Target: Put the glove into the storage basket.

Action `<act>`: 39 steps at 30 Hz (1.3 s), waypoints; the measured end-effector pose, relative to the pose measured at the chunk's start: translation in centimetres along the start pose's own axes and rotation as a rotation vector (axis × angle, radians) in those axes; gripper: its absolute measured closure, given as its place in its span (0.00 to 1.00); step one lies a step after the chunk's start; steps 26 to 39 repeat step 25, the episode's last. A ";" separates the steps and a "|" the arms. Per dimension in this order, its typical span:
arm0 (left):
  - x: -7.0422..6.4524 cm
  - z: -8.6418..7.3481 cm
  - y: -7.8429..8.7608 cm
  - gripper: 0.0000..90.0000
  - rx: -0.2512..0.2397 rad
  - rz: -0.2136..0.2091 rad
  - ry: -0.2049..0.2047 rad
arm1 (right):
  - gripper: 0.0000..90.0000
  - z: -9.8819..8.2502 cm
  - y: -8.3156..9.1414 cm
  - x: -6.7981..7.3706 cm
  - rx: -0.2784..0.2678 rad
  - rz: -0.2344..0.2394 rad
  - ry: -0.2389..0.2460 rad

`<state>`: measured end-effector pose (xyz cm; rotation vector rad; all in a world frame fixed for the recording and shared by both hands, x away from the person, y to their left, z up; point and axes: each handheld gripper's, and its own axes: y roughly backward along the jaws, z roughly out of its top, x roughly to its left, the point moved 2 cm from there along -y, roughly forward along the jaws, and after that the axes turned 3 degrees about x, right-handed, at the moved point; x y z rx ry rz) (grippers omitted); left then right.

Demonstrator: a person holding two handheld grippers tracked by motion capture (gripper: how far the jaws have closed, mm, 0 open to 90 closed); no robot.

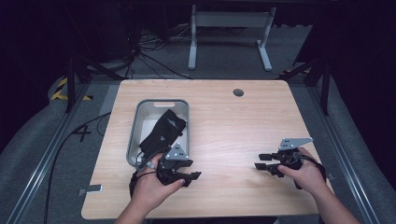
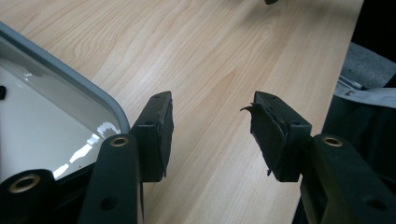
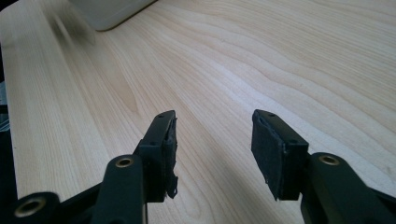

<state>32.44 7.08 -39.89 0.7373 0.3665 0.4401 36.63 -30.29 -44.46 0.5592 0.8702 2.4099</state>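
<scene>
A grey metal tray sits on the left half of the wooden table, holding a black fabric pouch that lies lengthwise in it. My left gripper rests near the tray's front right corner, open, nothing between its jaws. In the left gripper view the tray's rim curves along the left, and the left gripper stands over bare wood. My right gripper is held at the table's front right, pointing left, open and empty. In the right gripper view the right gripper faces bare wood, with the tray's corner far off.
A round cable hole lies near the table's far edge. Beyond the table stand a white desk frame and loose cables on a grey floor. Metal rails run along both sides of the table.
</scene>
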 end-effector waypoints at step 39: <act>-1.0 -1.3 -2.8 0.53 -0.009 0.032 0.067 | 0.55 -0.3 -0.5 0.1 0.008 0.008 0.013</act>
